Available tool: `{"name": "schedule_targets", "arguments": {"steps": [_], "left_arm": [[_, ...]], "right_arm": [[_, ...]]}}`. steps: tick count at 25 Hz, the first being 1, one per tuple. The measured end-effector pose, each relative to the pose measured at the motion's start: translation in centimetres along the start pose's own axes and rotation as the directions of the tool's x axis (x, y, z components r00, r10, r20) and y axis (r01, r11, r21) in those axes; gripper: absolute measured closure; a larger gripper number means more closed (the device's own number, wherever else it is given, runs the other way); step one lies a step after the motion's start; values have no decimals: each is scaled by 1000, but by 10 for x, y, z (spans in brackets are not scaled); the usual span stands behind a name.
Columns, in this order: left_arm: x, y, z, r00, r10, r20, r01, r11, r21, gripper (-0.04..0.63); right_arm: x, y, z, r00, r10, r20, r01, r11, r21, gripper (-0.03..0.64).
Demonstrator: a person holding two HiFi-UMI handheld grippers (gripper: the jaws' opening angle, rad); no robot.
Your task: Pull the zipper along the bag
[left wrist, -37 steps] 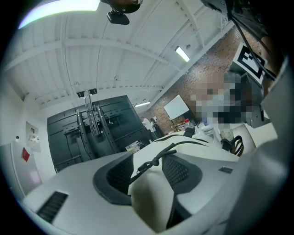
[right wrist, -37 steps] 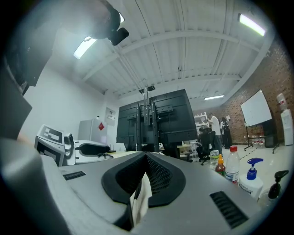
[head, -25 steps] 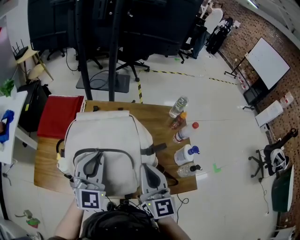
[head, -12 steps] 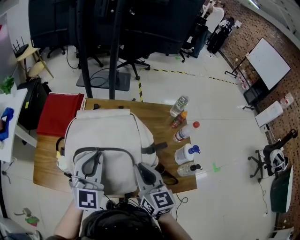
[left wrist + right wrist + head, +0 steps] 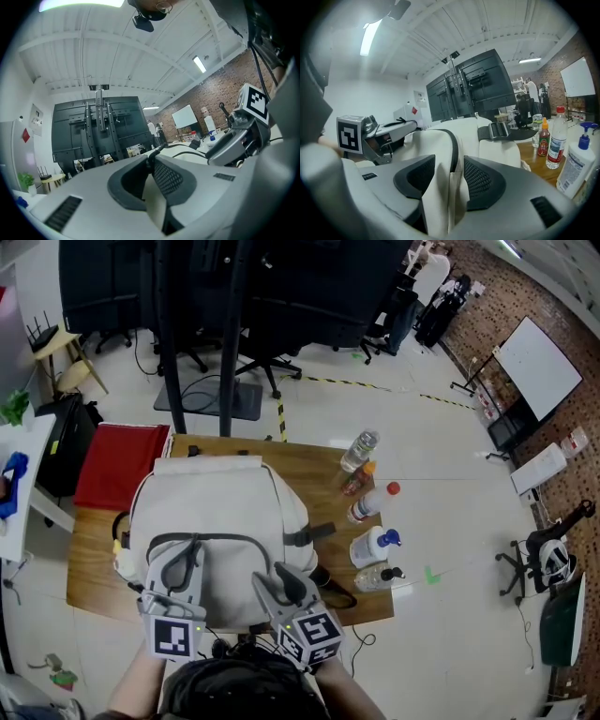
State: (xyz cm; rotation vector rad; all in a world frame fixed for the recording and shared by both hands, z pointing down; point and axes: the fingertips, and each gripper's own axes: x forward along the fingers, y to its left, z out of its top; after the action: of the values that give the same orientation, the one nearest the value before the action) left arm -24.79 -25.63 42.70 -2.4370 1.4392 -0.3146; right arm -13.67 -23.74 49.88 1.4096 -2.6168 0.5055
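Cream bag (image 5: 220, 512) lies on the wooden desk (image 5: 309, 479); left gripper (image 5: 151, 161) fingers (image 5: 172, 179) nipped almost shut on a fold of its fabric, right gripper (image 5: 450, 164) fingers (image 5: 482, 180) just opened wide, a bag fold with the dark zipper (image 5: 454, 147) standing loose between them.

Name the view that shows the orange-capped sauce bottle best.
Right gripper view: the sauce bottle stands side-on, cap and body clear. Head view shows it small from above; left gripper view doesn't clearly show it.
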Motion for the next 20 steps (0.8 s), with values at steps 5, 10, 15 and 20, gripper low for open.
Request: {"name": "schedule_targets", "arguments": {"steps": [5,10,15,20], "left_arm": [[-1,-1,0,1000,0,-4,0,1000,6,549],[-1,0,-2,1000,9,-3,-9,1000,-16,549],[-2,1,-2,1000,12,-7,-13,1000,-29,549],[-1,1,-1,1000,10,2,-10,999,-32,549]], "right_arm": [[13,4,1,999,36,-21,-36,999,-12,416],[24,-2,-8,999,26,-35,-25,999,25,424],[25,-4,-7,999,6,-35,-6,1000,13,440],[23,-6,-5,999,-4,-32,5,1000,22,490]]}}
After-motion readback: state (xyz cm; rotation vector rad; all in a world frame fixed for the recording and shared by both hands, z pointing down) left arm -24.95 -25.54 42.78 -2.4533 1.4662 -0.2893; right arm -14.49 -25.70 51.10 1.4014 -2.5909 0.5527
